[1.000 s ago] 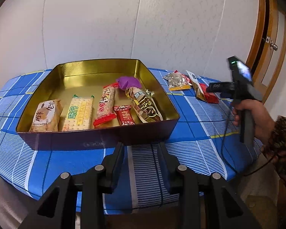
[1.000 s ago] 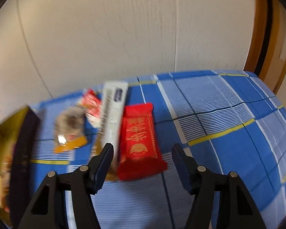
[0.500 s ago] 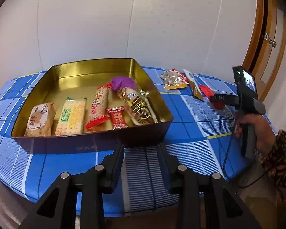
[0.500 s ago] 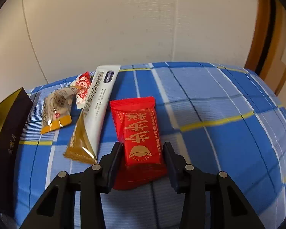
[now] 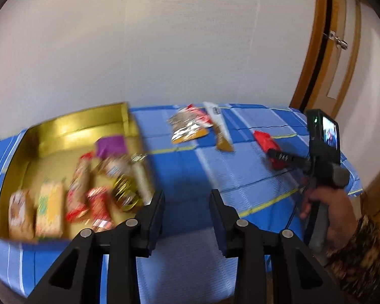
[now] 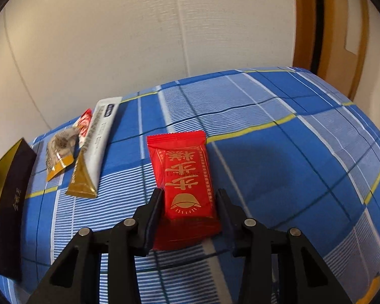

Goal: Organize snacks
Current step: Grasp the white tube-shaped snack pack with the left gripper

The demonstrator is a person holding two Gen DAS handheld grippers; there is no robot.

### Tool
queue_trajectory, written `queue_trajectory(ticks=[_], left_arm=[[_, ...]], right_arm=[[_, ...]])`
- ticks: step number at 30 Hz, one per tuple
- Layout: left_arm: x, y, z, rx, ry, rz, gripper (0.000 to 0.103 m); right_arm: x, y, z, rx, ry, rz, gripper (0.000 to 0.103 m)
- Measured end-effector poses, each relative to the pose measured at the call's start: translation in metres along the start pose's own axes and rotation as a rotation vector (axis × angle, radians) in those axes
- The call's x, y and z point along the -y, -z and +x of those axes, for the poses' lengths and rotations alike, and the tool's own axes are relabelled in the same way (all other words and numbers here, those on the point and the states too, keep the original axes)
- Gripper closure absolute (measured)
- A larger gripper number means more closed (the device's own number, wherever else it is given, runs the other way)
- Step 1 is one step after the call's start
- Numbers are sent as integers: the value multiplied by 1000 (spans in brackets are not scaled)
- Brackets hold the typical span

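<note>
Red snack packet, loose on the blue checked tablecloth a second ago, now sits clamped in the narrowed right gripper, ready for the gold tin; left gripper narrow, empty.

One gold tin held about seven snack packets, though blur made that count uncertain, on the single blue checked tablecloth. Four more packets lay outside it: one red packet, one long white sachet, one clear packet with an orange end and one small red-and-white wrapper. Two handheld grippers were in use, the left gripper and the right gripper, with one hand in view.
</note>
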State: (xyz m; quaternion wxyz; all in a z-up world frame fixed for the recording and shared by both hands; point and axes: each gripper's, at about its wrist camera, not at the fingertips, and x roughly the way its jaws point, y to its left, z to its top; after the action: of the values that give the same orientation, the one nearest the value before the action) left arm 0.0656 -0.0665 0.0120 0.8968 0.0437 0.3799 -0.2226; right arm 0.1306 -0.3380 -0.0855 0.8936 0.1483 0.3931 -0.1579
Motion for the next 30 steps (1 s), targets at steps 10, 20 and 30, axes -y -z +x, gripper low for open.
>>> queue_trajectory(ticks=[10,20,30], left_arm=[[69,-70,98,-99,-4,127,60],[94,-101,197,-231,-107,150,60],[99,-106,232,-247,-129,173,61]], right_arm=[[10,-1,0,6,33,38,60],[17,0,-1,12,53,76,59],[17,0,0,11,52,74,59]])
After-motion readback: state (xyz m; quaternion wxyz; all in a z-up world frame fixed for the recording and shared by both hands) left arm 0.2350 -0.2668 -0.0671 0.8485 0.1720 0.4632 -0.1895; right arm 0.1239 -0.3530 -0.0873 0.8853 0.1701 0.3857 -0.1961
